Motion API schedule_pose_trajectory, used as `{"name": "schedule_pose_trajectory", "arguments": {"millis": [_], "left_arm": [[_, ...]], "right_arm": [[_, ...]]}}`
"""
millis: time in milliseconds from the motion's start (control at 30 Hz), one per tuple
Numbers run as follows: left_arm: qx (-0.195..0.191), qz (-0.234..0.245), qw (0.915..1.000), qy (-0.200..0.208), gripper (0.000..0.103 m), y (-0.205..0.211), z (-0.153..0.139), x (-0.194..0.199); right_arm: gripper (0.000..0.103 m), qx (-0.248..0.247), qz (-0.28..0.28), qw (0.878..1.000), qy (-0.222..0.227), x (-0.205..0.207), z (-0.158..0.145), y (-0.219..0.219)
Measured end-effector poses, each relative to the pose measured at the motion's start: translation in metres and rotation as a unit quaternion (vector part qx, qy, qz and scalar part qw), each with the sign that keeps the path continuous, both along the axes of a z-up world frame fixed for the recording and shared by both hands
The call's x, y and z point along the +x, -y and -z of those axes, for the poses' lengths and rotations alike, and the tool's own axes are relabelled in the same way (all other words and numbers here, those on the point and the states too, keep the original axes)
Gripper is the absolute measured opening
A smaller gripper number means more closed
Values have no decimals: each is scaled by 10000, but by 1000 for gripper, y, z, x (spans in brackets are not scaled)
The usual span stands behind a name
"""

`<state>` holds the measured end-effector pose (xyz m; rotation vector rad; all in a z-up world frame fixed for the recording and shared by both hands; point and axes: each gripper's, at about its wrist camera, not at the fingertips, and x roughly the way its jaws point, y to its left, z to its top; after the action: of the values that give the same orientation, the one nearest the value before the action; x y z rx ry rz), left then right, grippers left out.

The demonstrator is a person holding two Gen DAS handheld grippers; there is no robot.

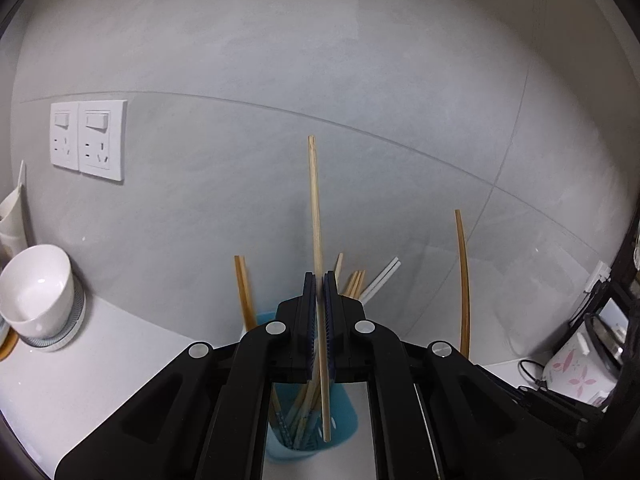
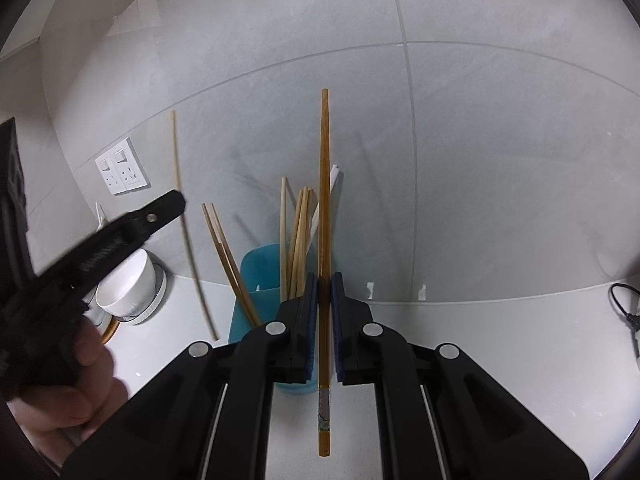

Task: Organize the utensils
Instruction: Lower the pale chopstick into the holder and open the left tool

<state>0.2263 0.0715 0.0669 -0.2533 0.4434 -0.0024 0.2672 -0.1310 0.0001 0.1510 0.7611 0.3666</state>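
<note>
Nearest the lens, the left gripper (image 1: 319,280) is clamped on a pale bamboo chopstick (image 1: 314,200), taken below its middle, so a long upper length stands above the fingers and the lower tip hangs over the blue holder (image 1: 344,412) beneath them. Likewise the right gripper (image 2: 323,280) is closed on a darker amber chopstick (image 2: 324,180), gripped low, its printed end reaching back beneath the fingers toward the camera. Beyond and below both pairs of fingers the holder stands on the white worktop (image 2: 500,344) against the tiled wall, already carrying a loose bundle of chopsticks (image 2: 298,232). Both sticks should be light, stiff and smooth; the amber one looks lacquered and may slip or pivot between the pads, so a hold nearer the middle would steady it. A white bowl (image 1: 36,292) sits well to the left of the fingers. Holder depth and its base are hidden behind the gripper bodies, and whether the pale stick's tip is already inside the rim cannot be judged with confidence. A person's hand (image 2: 80,380) shows blurred at the lower left of the right view.
</note>
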Motion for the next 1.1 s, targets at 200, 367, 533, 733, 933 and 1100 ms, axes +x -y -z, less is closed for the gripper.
{"name": "schedule_pose_trajectory", "arguments": {"millis": [200, 367, 533, 733, 933, 1100], "left_arm": [[122, 141, 9998, -1, 4, 10, 24, 11], [158, 192, 9997, -65, 4, 13, 39, 11], [192, 174, 9995, -181, 4, 15, 50, 16], [256, 293, 9984, -405, 4, 19, 55, 19], [306, 309, 9978, -501, 51, 14, 50, 5], [417, 107, 9964, -726, 71, 2, 45, -10]], "right_arm": [[6, -56, 5, 10000, -49, 1, 9, 2], [6, -88, 8, 9999, -122, 2, 15, 2], [6, -101, -31, 9998, -138, 1, 15, -2], [6, -98, -69, 9998, -140, 0, 14, -2], [6, -75, -86, 9999, -125, 0, 12, 0], [6, 13, -234, 9997, -37, 2, 9, -5]]}}
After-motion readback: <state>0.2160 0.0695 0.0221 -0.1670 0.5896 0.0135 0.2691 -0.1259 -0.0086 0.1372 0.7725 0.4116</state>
